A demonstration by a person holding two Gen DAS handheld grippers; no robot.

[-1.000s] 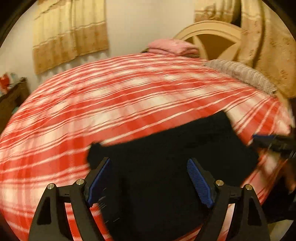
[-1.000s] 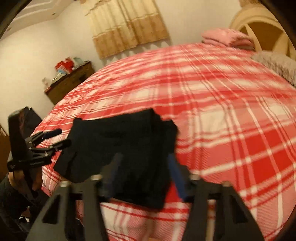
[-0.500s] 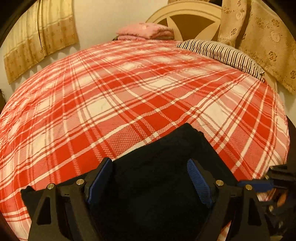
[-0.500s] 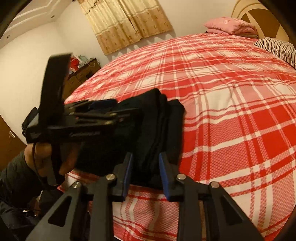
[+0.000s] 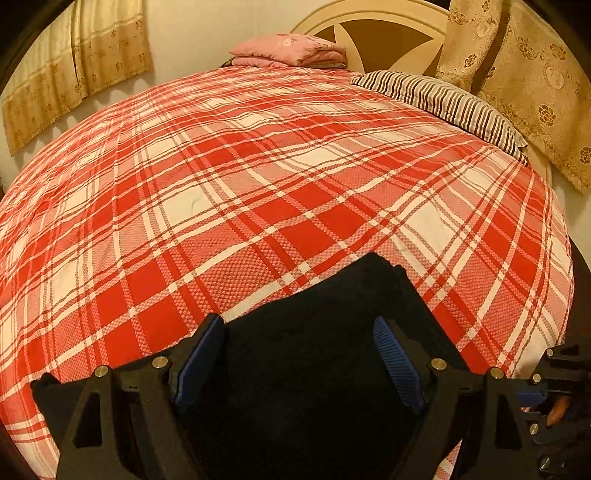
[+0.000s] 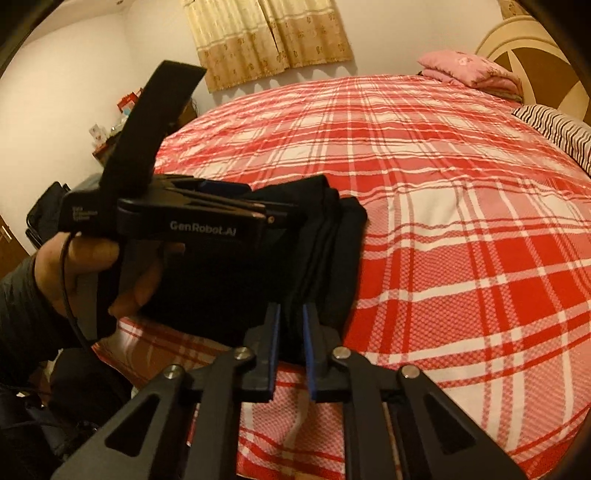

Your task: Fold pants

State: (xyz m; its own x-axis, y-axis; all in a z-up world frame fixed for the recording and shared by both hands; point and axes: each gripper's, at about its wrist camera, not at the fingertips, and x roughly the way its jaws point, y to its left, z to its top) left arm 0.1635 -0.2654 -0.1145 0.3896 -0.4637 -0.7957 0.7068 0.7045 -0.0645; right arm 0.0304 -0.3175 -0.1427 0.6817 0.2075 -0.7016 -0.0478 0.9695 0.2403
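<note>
The black pants (image 5: 314, 354) lie folded into a thick stack near the front edge of the red plaid bed (image 5: 258, 184). My left gripper (image 5: 299, 347) is open, its blue pads spread wide just above the stack. In the right wrist view the left gripper (image 6: 280, 218) hovers over the pants (image 6: 332, 240) from the left side. My right gripper (image 6: 290, 325) is shut on the near right edge of the folded pants, pinching several layers between its blue pads.
A striped pillow (image 5: 443, 99) and a folded pink blanket (image 5: 291, 51) lie at the head of the bed by the headboard (image 5: 369, 26). Curtains (image 6: 266, 37) hang on the far wall. A cluttered dresser (image 6: 110, 129) stands to the left of the bed.
My right gripper has closed on the edge of the folded pants. My left gripper has moved in over the stack, staying open.
</note>
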